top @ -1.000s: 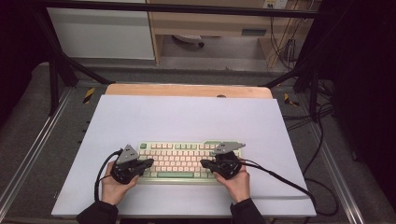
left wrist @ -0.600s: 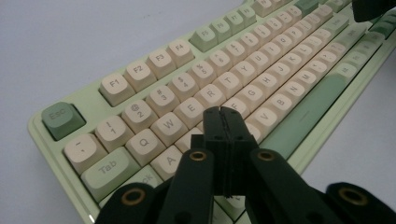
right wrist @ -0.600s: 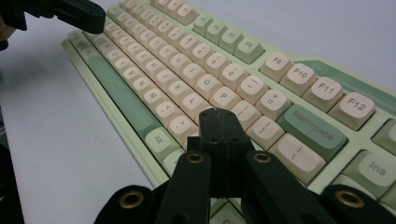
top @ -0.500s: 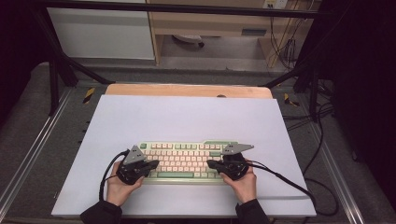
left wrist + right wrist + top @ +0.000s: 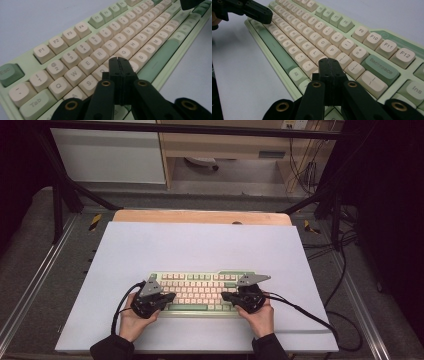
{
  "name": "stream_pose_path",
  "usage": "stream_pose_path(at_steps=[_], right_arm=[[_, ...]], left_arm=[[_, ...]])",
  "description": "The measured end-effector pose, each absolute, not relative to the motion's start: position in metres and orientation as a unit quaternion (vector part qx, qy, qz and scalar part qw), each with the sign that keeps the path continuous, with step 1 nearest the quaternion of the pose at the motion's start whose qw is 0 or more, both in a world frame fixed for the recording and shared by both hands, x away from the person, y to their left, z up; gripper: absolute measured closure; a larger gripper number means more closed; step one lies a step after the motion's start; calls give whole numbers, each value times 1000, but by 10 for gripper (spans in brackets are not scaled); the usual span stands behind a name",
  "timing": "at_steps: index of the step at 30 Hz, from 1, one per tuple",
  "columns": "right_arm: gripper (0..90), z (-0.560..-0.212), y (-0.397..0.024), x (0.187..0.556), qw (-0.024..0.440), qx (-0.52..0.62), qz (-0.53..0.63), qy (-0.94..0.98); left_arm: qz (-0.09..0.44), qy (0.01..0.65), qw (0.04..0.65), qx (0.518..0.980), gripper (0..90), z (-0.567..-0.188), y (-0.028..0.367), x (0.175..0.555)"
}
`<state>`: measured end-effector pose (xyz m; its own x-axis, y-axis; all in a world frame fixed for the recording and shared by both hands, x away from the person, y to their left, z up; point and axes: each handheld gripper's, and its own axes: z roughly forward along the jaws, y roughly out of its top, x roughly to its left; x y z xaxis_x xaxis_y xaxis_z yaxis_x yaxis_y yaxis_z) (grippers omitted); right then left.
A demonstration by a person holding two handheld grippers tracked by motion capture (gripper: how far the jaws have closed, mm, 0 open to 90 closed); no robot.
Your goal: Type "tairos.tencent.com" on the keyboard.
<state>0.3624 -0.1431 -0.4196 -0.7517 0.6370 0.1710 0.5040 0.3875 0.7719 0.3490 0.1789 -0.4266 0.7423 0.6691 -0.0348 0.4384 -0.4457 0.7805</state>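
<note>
On the pale tabletop (image 5: 200, 245), the keyboard (image 5: 200, 292) lay between and under 2 hand-held grippers, left (image 5: 170, 297) and right (image 5: 225, 296), each with jaws closed on nothing above the keys; typing seemed barely begun.

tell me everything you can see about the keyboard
The keyboard is a compact mechanical-looking board with a pale green case that looks like plastic, cream letter and number keys, and darker green Esc, Backspace and space bar. It lies flat near the front edge of the white table mat, long side facing the person. The shut left gripper hovers over its left keys around D and the shut right gripper over the right keys near P; contact cannot be told.
</note>
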Motion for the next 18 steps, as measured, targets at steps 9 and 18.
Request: stream_pose_path(at_steps=[9,18], right_arm=[[900,-420,-144,363,79,343,436,828],[900,-420,-144,363,77,344,434,829]], left_arm=[[138,326,403,844,896,-430,173,350],[139,325,398,846,897,-433,172,350]])
